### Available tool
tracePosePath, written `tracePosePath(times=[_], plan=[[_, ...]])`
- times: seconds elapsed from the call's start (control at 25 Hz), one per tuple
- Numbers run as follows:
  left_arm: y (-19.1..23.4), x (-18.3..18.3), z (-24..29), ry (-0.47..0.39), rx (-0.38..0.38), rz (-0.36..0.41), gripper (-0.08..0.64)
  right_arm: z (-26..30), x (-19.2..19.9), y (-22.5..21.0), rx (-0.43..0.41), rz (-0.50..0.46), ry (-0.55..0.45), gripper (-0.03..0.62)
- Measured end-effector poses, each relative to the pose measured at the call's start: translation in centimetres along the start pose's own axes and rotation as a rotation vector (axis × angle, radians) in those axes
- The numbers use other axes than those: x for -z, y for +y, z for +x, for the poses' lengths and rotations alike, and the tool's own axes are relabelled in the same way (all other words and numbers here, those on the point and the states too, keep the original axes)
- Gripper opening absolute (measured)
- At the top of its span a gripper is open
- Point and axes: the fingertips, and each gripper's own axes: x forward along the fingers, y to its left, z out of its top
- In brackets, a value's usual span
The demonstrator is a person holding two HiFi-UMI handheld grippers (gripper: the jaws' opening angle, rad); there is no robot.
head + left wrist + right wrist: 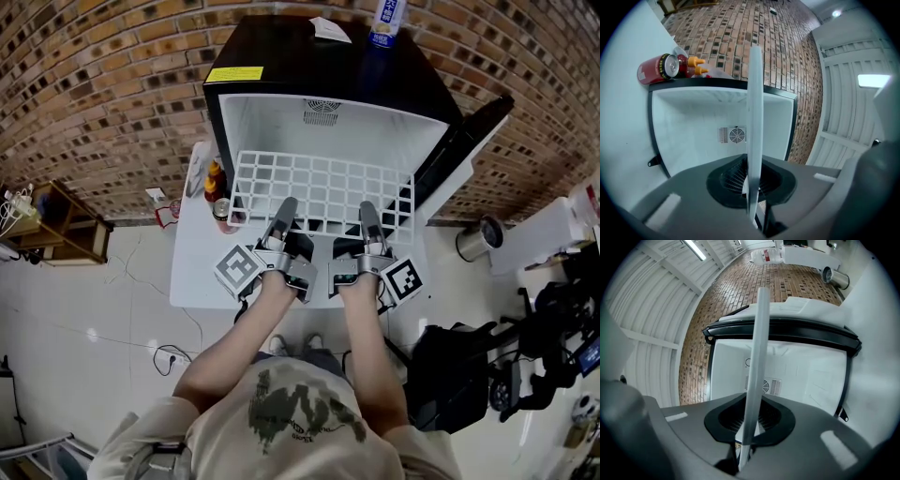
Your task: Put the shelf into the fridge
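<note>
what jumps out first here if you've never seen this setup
The white wire shelf stands out, held flat at the mouth of the open black fridge. The left hand-held gripper and the right hand-held gripper each clamp the shelf's near edge. A red can and sauce bottles sit just left of the fridge.

Shelf (323,187) nipped at near edge by L claw (285,206) & R claw (367,212), side by side. Ahead of both: fridge (272,122), shelf's far edge at its mouth. Left of L claw: can (222,208), sauce bottles (215,178) on table (192,267). Right of R claw: door (466,141). Atop fridge, beyond: bottle (385,21), paper (330,30).
</note>
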Motion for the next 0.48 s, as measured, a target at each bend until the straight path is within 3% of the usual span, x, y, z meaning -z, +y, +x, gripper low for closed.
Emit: tracePosePath(times=[0.48], plan=[[0.6,-0.4,0.4,-0.065,-0.009,0.047,0.012,1.2,-0.1,-1.0,0.000,0.044,0.058,0.029]])
